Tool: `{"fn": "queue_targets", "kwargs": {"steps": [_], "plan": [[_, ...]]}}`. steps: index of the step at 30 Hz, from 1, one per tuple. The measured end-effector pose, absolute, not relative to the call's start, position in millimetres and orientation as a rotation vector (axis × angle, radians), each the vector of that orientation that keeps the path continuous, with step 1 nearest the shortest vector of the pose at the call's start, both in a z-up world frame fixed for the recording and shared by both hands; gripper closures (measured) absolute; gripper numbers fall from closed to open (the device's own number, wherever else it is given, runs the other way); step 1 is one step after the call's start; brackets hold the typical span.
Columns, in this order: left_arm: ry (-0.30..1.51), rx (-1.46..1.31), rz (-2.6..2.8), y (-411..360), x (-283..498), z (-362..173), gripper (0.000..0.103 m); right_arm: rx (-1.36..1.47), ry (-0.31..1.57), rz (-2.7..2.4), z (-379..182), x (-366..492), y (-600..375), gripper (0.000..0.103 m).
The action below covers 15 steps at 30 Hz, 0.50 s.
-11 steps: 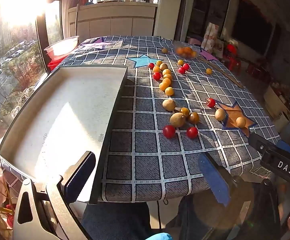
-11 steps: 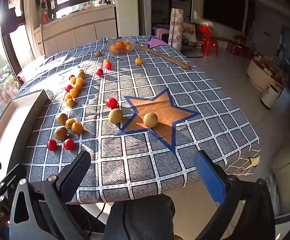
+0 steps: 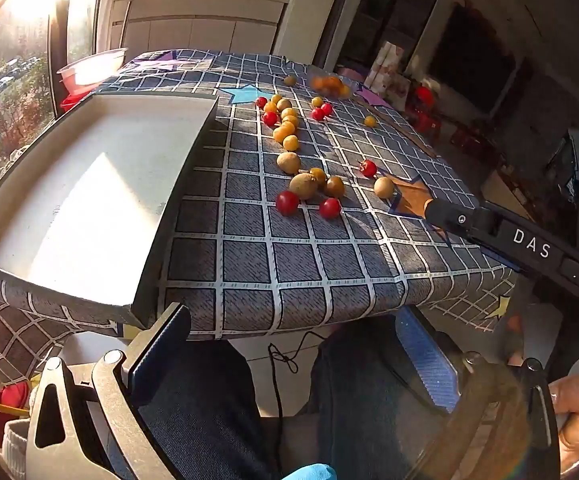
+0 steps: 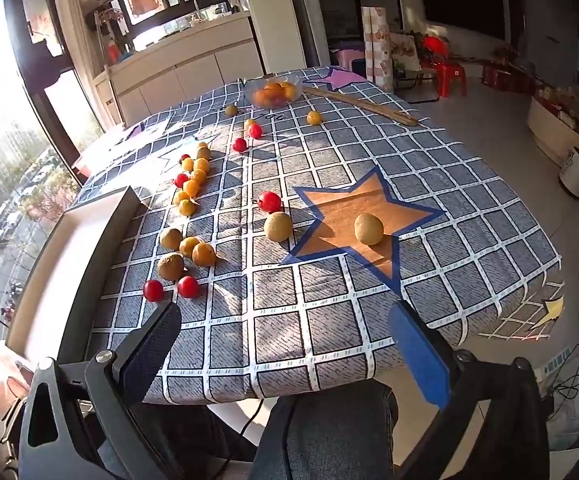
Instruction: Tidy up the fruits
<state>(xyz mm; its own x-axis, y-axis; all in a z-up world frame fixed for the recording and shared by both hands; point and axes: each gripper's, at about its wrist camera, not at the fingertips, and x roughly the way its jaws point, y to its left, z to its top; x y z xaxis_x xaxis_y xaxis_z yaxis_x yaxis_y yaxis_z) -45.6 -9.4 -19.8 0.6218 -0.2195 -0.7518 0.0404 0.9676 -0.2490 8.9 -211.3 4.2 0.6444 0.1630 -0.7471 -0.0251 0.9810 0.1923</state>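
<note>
Both tongs hung wide and empty off the desk's [image 4: 329, 320] near edge: left tongs [image 3: 293, 356], right tongs [image 4: 285, 344]. Fruits [image 4: 177, 256] lay scattered beside the bare tray [image 3: 89, 200]. Sorting looked unstarted; next, likely a reach for the nearest red tomato [image 4: 188, 286].

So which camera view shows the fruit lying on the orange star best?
The right wrist view: the pale round fruit lies unblocked on the orange star, ahead of the open right gripper. In the left wrist view the right gripper's black body covers most of the star and the fruit cannot be seen.
</note>
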Motion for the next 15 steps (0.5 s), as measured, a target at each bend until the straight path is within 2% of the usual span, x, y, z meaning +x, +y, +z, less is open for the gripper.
{"fn": "queue_targets", "kwargs": {"steps": [15], "plan": [[1.055,-0.128,-0.017,0,-36,-35,0.0,0.162,0.942,0.074,-5,13,-221,0.0]]}}
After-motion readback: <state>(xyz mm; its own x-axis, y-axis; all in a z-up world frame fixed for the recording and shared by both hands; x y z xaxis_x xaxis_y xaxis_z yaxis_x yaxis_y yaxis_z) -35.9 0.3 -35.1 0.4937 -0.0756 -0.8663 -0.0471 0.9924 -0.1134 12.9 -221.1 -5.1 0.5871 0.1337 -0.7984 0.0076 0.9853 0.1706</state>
